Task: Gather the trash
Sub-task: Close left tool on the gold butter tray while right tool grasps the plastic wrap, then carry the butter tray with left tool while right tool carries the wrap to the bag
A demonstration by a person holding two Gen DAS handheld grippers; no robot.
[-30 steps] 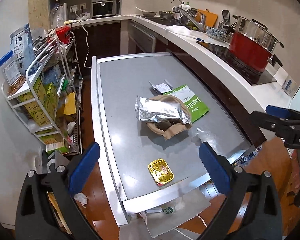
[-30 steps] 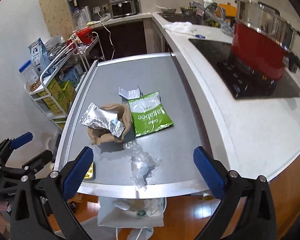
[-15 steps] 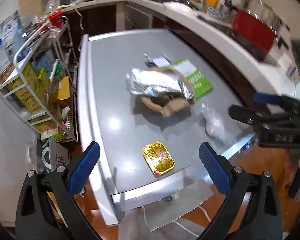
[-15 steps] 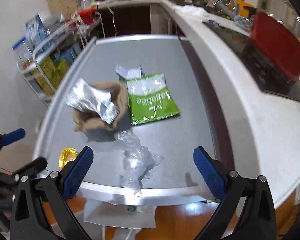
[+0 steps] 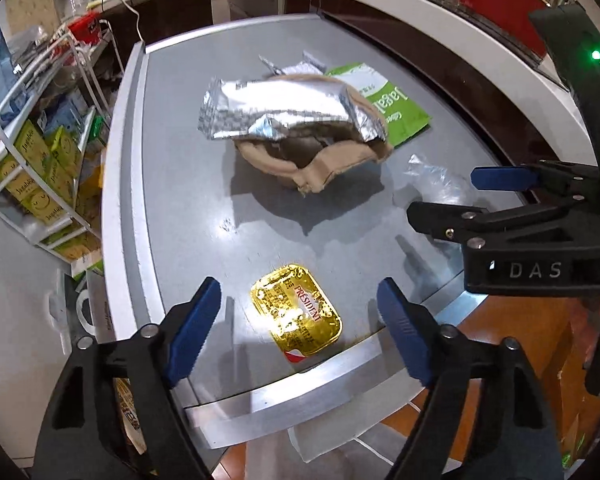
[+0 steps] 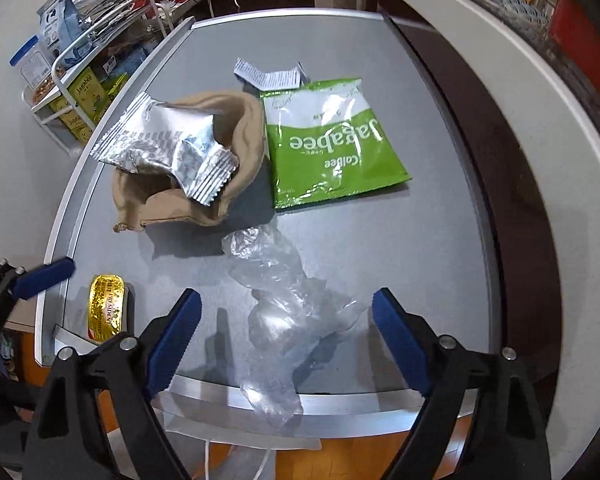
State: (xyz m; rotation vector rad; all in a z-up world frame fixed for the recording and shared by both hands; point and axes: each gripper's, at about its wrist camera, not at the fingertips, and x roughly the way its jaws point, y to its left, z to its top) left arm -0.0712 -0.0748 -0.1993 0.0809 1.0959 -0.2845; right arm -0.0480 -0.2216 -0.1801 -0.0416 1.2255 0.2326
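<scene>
A gold foil butter lid [image 5: 296, 313] lies near the front edge of the grey table [image 5: 180, 128]. My left gripper [image 5: 298, 312] straddles it; its jaws are closing, with the pads still clear of the lid. Crumpled clear plastic film [image 6: 284, 300] lies between the blue pads of my right gripper [image 6: 286, 324], whose jaws are closing too without pressing the film. Behind lie a silver foil wrapper [image 6: 164, 148] resting on a brown paper bowl [image 6: 236, 132], a green snack bag [image 6: 332, 148] and a small white paper wrapper [image 6: 272, 76].
A white wire rack [image 5: 28, 128] with yellow boxes stands left of the table. A white counter [image 6: 520, 92] with a red pot [image 5: 500, 4] runs along the right. A white bag [image 6: 236, 432] hangs below the table's front edge.
Both grippers have dropped towards the table and tilted further down. Their jaws have narrowed. The left one now straddles the gold lid, the right one the plastic film.
</scene>
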